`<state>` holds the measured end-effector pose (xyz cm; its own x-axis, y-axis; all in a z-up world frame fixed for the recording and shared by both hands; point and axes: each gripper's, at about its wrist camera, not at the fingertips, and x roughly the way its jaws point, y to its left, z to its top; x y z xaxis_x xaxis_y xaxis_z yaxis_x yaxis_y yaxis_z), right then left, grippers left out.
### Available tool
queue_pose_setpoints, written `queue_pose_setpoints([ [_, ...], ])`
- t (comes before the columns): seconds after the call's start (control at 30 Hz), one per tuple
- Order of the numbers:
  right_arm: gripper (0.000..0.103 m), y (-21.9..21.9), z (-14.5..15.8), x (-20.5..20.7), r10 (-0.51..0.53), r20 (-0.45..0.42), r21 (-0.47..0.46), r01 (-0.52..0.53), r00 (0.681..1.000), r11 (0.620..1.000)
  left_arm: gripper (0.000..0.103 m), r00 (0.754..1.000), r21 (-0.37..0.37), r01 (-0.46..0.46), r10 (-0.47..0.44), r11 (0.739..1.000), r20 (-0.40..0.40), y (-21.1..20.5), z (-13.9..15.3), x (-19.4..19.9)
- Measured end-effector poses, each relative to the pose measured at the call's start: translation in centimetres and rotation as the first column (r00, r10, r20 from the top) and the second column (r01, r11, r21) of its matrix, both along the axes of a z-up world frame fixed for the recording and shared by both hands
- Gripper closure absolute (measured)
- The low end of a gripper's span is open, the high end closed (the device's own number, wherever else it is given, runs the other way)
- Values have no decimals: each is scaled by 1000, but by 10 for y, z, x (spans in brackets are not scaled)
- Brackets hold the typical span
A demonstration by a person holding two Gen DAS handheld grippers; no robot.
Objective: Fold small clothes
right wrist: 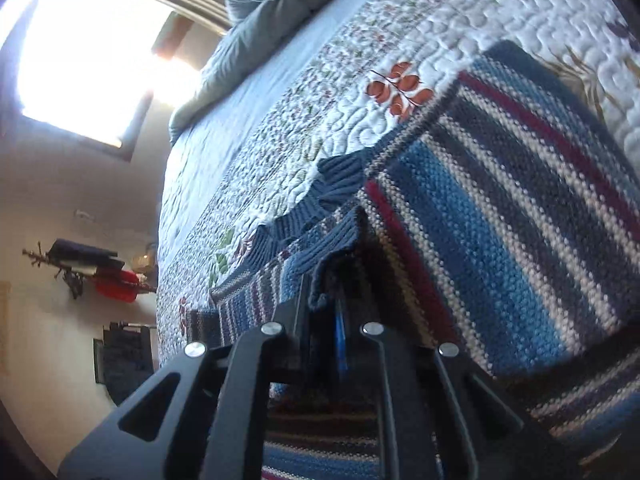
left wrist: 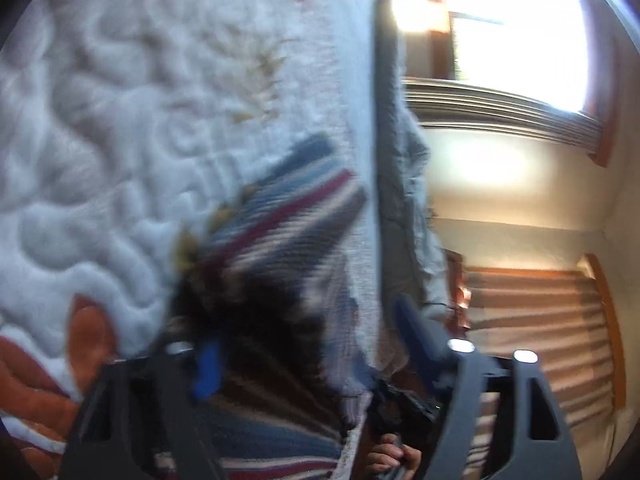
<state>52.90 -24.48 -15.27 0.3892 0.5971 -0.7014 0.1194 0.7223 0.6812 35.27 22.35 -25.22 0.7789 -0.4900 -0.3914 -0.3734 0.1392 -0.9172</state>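
Observation:
A striped knit sweater in blue, cream, dark grey and maroon lies on a white flowered quilt. In the right wrist view my right gripper is shut on the sweater's blue ribbed edge, which bunches up just above the fingertips. The left wrist view is blurred. There the sweater runs down between the fingers of my left gripper, whose jaws stand apart. One blue pad sits at the cloth's left side and the other finger stands clear of it on the right.
The quilt covers a bed. A rumpled grey blanket lies along its far edge. A bright window is beyond the bed, and clothes hang on a wall rack. A person's fingers show at the bottom of the left wrist view.

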Motion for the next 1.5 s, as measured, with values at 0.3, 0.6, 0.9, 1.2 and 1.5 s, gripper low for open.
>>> queue_pose_setpoints([
  [0.3, 89, -19, -33, -14, 18, -30, 12, -18, 999, 1000, 75, 999, 109, -3, 9, 994, -49, -12, -6, -18],
  [0.6, 63, -29, -31, -6, 11, -75, 105, -3, 997, 995, 69, 1000, 135, 16, -14, 991, -11, -19, 3, -38],
  [0.9, 58, -14, -35, 16, -15, -216, 78, 33, 976, 996, 37, 995, 51, -20, 14, 999, 100, -12, 14, -32],
  [1.2, 66, 16, -27, 6, 16, -251, 110, 12, 968, 994, 32, 994, 88, -10, 0, 996, 107, -17, 14, -20],
  [1.5, 96, 36, 53, 23, 113, 95, -124, -100, 989, 987, 31, 992, 111, 2, -16, 994, 125, -22, 20, -17],
])
